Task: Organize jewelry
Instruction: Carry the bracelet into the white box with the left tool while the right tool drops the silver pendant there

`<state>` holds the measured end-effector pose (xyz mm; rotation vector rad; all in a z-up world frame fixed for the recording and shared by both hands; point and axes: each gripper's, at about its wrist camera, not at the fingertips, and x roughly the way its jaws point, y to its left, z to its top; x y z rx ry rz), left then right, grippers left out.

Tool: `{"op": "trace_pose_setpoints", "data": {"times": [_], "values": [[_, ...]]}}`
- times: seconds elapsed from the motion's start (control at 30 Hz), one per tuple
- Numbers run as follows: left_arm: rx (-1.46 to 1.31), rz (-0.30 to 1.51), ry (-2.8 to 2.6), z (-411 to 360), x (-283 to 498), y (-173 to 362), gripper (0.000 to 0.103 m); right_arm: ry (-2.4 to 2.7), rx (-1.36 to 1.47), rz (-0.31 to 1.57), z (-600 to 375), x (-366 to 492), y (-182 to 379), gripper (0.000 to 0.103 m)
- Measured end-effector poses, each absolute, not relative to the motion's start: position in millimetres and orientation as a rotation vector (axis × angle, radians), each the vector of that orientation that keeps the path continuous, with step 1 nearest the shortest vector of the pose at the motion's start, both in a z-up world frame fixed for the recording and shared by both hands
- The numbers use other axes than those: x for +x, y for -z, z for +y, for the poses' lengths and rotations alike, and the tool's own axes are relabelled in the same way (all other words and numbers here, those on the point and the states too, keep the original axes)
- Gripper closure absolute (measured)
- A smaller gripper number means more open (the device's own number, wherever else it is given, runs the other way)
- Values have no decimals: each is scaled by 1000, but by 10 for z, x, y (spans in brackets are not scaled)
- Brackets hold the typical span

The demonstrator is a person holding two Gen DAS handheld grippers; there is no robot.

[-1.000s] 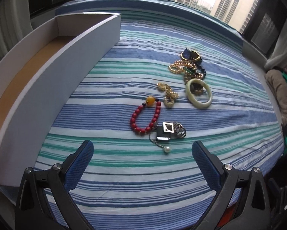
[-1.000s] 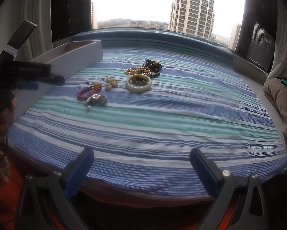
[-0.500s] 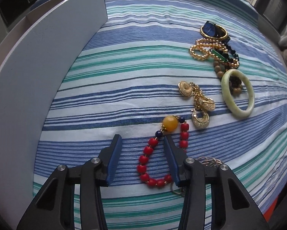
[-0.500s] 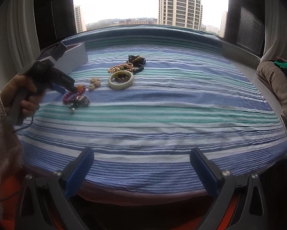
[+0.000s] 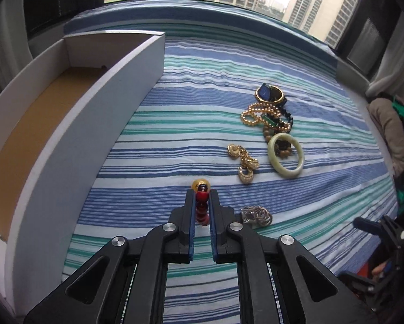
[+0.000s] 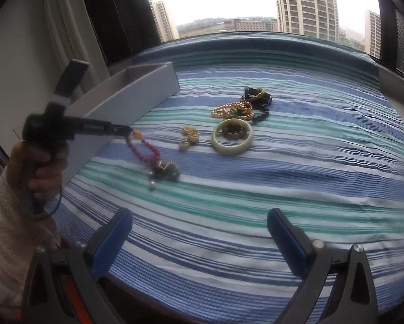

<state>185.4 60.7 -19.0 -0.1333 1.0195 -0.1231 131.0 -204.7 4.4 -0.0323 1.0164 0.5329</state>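
My left gripper is shut on a red bead bracelet with an amber bead and holds it just above the striped cloth. In the right wrist view the left gripper holds the bracelet, which hangs down toward a silver trinket cluster. Gold earrings, a jade bangle, a gold bead chain and a dark bangle lie on the cloth beyond. My right gripper is open and empty near the front edge.
An open white box with a brown floor stands along the left; it also shows in the right wrist view. The silver trinkets lie right of the left fingers. A beige bundle sits at the right edge.
My left gripper has shut on the red bracelet and lifted it off the cloth, pulling back and tilting up. The right gripper has moved closer to the jewelry, still open.
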Motion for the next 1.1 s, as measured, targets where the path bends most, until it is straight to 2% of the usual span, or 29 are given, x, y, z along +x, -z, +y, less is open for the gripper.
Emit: {"op": "trace_pose_setpoints", "data": {"times": [0.03, 0.07, 0.1, 0.23, 0.4, 0.43, 0.47, 0.73, 0.97, 1.1], "values": [[-140, 1010, 113, 656, 1808, 123, 96, -589, -51, 1065, -1914, 1483, 80, 12], [-148, 998, 106, 710, 1756, 56, 96, -631, -69, 1109, -1785, 1620, 210, 31], [-159, 986, 101, 773, 1705, -10, 96, -652, -86, 1136, -1671, 1753, 324, 45], [-188, 938, 82, 994, 1524, -300, 96, -696, -198, 1136, -1307, 2009, 602, 53], [-206, 885, 56, 1266, 1368, -639, 96, -738, -268, 1087, -1101, 2119, 706, 55], [-206, 874, 41, 1328, 1340, -695, 96, -763, -275, 1092, -1066, 2122, 705, 62], [-209, 865, 26, 1395, 1321, -745, 96, -779, -280, 1107, -1053, 2132, 685, 79], [-214, 819, -191, 2144, 1264, -848, 96, -827, -211, 1095, -960, 2074, 34, 87], [-247, 876, -364, 2758, 1372, -502, 96, -954, -90, 983, -258, 2248, -912, 89], [-260, 940, -398, 2911, 1398, -208, 96, -1013, -64, 924, 415, 2405, -1201, 89]]}}
